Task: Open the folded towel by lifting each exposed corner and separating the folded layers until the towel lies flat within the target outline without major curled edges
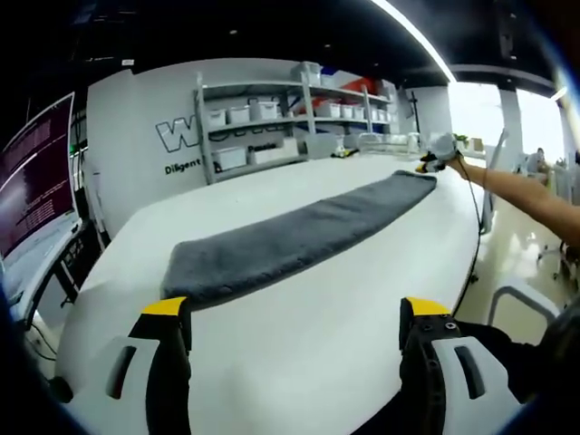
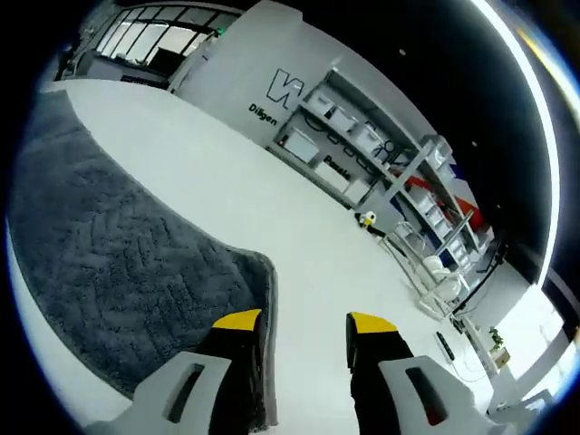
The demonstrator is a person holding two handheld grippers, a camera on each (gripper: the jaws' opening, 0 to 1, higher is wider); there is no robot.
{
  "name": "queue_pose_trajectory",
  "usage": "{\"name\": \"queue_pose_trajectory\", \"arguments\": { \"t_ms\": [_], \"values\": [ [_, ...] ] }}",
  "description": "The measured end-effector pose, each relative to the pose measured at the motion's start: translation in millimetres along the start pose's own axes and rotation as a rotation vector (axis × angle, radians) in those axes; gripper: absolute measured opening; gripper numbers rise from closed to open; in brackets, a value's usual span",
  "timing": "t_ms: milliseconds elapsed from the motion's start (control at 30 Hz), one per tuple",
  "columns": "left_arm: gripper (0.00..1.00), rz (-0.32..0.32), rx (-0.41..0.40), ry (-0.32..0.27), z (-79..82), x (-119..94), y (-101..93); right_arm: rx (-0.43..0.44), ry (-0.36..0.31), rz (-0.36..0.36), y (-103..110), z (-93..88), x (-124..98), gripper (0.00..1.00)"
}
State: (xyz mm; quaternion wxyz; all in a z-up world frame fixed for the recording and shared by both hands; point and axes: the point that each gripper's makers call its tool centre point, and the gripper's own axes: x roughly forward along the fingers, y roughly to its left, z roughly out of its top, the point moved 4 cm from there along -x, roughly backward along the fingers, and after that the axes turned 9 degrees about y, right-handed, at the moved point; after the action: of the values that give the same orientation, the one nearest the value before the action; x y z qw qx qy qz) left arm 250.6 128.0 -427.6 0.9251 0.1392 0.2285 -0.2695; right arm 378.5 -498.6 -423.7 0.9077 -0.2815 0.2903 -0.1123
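Note:
A long dark grey towel (image 1: 290, 236) lies folded into a narrow strip across the white table (image 1: 299, 353). In the left gripper view my left gripper (image 1: 294, 313) stands open just short of the towel's near end, with bare table between its yellow-tipped jaws. The right gripper (image 1: 439, 156) is at the towel's far end, held by a person's arm (image 1: 521, 192). In the right gripper view the towel (image 2: 118, 263) spreads to the left, showing its herringbone weave. My right gripper (image 2: 304, 324) is open at the towel's corner, its left jaw over the towel's edge and white table in the gap.
Metal shelves (image 1: 272, 127) with white bins stand against the lettered wall behind the table. A monitor (image 1: 36, 172) is off the table's left side. A small yellow object (image 2: 367, 218) sits near the table's far edge. Chairs (image 2: 439, 276) stand beyond it.

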Motion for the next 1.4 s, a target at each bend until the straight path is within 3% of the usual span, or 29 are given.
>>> {"name": "queue_pose_trajectory", "arguments": {
  "t_ms": [100,133,200,233,367,467,567,933,1200,1400],
  "values": [
    [0.94,-0.002,0.003,-0.004,1.4,-0.3,-0.5,0.021,0.006,0.018,-2.1,3.0,-7.3,0.72],
    [0.94,-0.004,0.002,-0.003,1.5,-0.2,-0.8,0.026,0.056,0.037,0.0,-2.0,-10.2,0.81],
    [0.94,-0.012,0.002,-0.003,1.6,-0.1,-2.5,0.022,0.139,0.071,2.8,-9.1,-16.4,0.84],
    [0.94,-0.016,0.004,-0.006,2.0,-0.3,-4.0,0.011,0.153,0.103,-0.4,-3.6,-17.3,0.84],
    [0.94,-0.016,0.006,-0.015,3.5,0.4,-4.9,0.042,0.109,0.156,-1.0,5.1,-23.0,0.92],
    [0.95,-0.018,-0.001,-0.02,3.4,0.9,-2.9,0.037,0.074,0.182,-1.6,10.6,-24.1,0.92],
    [0.95,-0.009,-0.012,-0.02,2.8,1.1,2.6,0.043,0.038,0.256,4.9,14.9,-28.9,1.0],
    [0.95,0.005,-0.045,-0.008,16.9,20.7,26.4,0.001,-0.017,0.374,25.6,19.4,-65.4,0.99],
    [0.91,0.07,-0.068,0.022,37.8,57.9,68.2,0.011,-0.089,0.403,36.7,34.8,-81.0,0.99],
    [0.87,0.043,-0.095,0.018,51.5,91.1,94.6,0.003,-0.109,0.439,47.1,37.6,-86.4,0.98]
  ]
}}
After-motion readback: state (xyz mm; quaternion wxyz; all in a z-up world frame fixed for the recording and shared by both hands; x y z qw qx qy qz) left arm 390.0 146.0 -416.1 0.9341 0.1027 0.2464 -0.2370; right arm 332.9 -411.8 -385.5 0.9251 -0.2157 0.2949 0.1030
